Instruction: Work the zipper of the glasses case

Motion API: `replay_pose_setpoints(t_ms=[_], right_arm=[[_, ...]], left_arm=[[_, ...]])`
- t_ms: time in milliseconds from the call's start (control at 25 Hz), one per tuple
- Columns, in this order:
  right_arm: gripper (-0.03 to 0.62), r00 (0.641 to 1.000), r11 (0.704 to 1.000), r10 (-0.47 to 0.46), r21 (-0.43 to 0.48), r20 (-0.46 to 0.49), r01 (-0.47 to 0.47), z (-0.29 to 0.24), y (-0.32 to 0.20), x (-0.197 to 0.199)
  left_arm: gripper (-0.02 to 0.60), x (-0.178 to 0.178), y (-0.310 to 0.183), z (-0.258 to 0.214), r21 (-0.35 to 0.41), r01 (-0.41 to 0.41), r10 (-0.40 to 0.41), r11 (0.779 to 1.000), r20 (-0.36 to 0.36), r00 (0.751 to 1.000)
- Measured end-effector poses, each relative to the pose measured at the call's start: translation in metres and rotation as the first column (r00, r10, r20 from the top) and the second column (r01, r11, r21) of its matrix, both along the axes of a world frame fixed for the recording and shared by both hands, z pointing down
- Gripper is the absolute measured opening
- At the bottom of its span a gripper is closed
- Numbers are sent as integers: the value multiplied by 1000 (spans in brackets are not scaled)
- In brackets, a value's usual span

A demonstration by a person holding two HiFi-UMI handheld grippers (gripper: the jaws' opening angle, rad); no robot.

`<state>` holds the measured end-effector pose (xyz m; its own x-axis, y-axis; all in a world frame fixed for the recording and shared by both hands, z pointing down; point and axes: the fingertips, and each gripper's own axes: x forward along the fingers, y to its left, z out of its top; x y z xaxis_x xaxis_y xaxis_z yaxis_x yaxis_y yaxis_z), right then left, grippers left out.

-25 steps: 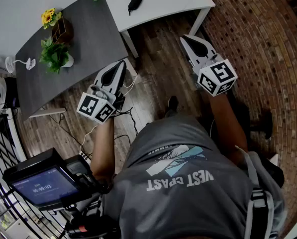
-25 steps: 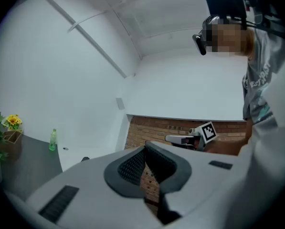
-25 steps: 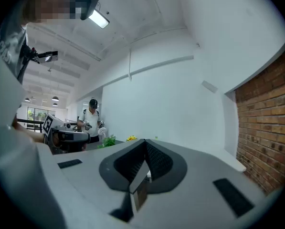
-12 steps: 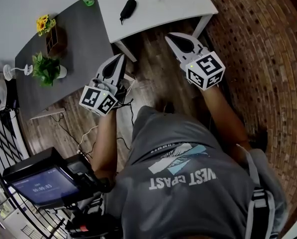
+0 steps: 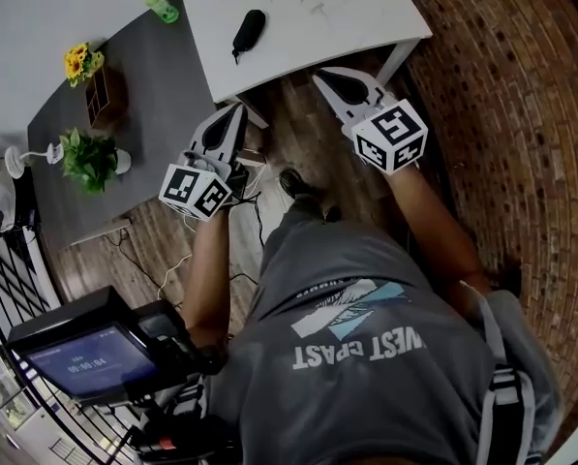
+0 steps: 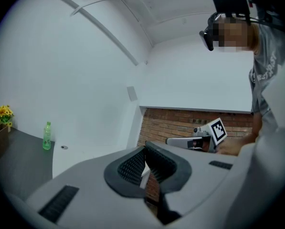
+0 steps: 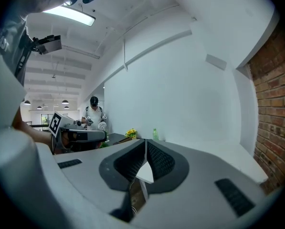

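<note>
The glasses case (image 5: pixel 248 29) is a black oblong pouch lying on the white table (image 5: pixel 347 8), seen only in the head view. My left gripper (image 5: pixel 237 110) is held level at the table's near edge, below and slightly left of the case, with its jaws shut and nothing between them. My right gripper (image 5: pixel 324 75) is at the same edge, to the right of the case, also shut and empty. In the left gripper view the left gripper (image 6: pixel 144 148) has its pads together. The right gripper (image 7: pixel 145 143) shows the same in its own view. The case shows in neither gripper view.
A dark grey table (image 5: pixel 153 76) adjoins the white one on the left, carrying a green bottle (image 5: pixel 161 6), yellow flowers (image 5: pixel 76 62) and a potted plant (image 5: pixel 88 159). A brick wall (image 5: pixel 521 114) runs along the right. Cables (image 5: pixel 250 211) lie on the wooden floor. Another person (image 7: pixel 93 111) stands far off.
Both grippers have moved forward to the white table's near edge, and the person has stepped closer to it. Their jaws stayed shut throughout.
</note>
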<state>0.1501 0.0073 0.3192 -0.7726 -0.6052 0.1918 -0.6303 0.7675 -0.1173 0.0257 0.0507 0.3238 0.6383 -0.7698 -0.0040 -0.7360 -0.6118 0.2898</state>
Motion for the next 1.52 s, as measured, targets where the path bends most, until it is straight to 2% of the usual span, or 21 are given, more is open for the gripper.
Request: replay_pose_setpoints(t_ms=[280,520,840,1040,1160,1320,1520], right_arm=[[-9,999,999,-22,-32,-39,20,29,-61,-34],[-9,996,998,-38,-61,-83,33,61,-101,-70],[3,988,978,-72,-202,-135,44,134,-149,-109],[3,980,969,-87,-243,-180,41,169,-170,-119],[3,971,956,-110,-288,-211,46,200,-184,-126],[3,953,925,-160,-377,-256,54,257,-204,-142],[3,924,898,-209,-438,-320,52,311,-219,-159]], left_arm=[[5,-29,-72,24,-14,15,-15,1000,-5,1000],[5,-53,-121,53,-32,-9,9,999,8,1000],[5,-77,-182,113,-122,5,-2,993,22,1000],[5,-79,-206,143,-142,43,-35,989,60,998],[5,-81,-221,168,-171,66,-54,983,79,995],[5,-91,-244,213,-229,114,-86,967,127,988],[6,-97,-262,249,-266,152,-108,952,170,979]])
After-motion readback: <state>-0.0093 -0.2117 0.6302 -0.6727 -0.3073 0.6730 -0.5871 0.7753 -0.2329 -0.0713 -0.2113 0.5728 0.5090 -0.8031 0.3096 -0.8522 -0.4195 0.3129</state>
